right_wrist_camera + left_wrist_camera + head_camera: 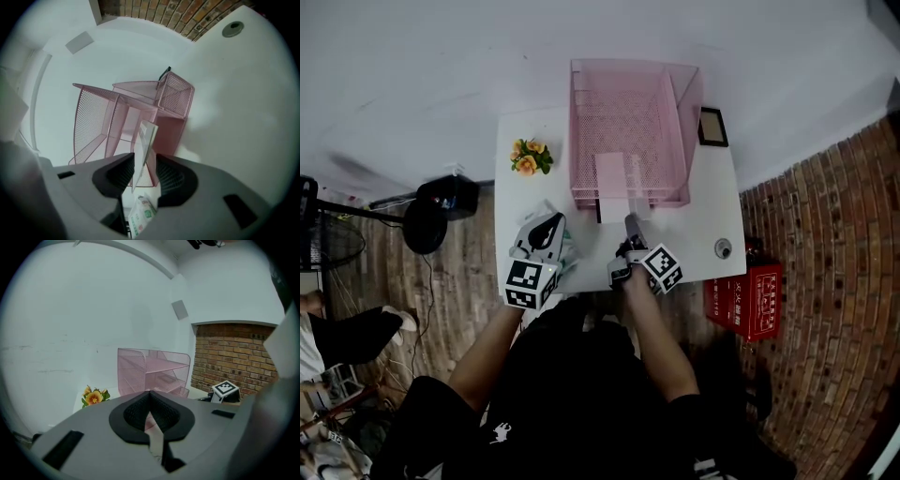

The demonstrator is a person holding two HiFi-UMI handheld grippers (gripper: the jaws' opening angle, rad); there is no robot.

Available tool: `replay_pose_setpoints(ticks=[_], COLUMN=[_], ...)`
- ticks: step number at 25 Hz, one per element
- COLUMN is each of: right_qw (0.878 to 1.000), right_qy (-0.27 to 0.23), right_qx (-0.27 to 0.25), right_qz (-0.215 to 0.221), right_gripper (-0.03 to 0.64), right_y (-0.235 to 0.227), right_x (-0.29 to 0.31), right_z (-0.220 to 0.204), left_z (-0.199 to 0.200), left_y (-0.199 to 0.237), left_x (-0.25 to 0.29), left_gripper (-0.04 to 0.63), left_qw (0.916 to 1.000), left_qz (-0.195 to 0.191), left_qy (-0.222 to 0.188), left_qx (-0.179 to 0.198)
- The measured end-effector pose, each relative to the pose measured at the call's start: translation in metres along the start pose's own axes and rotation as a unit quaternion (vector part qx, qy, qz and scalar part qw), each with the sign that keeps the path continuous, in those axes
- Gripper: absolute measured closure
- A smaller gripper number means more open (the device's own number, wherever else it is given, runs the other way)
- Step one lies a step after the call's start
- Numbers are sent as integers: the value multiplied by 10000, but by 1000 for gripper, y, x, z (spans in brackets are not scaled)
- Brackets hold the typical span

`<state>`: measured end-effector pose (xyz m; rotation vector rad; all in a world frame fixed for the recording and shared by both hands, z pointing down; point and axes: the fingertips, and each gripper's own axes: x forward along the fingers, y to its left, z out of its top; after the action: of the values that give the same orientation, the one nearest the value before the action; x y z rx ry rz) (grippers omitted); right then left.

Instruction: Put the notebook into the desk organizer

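The pink mesh desk organizer (578, 141) stands at the middle of the counter's (712, 206) back edge, with its open front facing the person. The notebook (612, 178) lies partly inside what looks like the lowest tray. Its far end is in, and its near end juts past the tray's front lip toward the counter's front edge.

The right tongs (630, 222) sit right at that near end. In the right gripper view the notebook (144, 140) shows edge-on between the two pads, which are spread and do not squeeze it. The book is released and rests on the tray by its own weight. The left tongs (551, 225) hang near the front edge, left of the organizer, with their tips clenched together on nothing I can make out.

The step in hand appears to be seating the book fully. It would go best as a slow, square push on the near edge, straight along the tray toward the back edge. The push should stay low and level so the cover neither buckles nor rides up against the shelf above. The book needs to stay centred between the mesh side walls. The organizer looks light and may slide, so the left tongs could steady its front left corner. The flowers (530, 157) near the back left corner are well apart from this path.
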<state>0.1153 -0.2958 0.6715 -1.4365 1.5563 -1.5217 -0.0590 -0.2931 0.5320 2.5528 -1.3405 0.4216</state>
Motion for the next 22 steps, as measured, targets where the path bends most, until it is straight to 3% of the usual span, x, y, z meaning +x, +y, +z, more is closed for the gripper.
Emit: replay_pose_setpoints(ticks=[6,22], right_qw=[10000,9986], right_qy=[-11,-250], right_qx=[19,215], right_qz=[74,419], right_gripper=[595,606], right_y=[5,37], right_x=[-1,44], right_z=[0,15], left_z=[0,10], left_y=[1,10], left_x=[0,7], left_gripper=[591,591], left_qw=[10000,9999], left_qz=[31,39], left_qy=[-8,-79], left_qx=[8,109])
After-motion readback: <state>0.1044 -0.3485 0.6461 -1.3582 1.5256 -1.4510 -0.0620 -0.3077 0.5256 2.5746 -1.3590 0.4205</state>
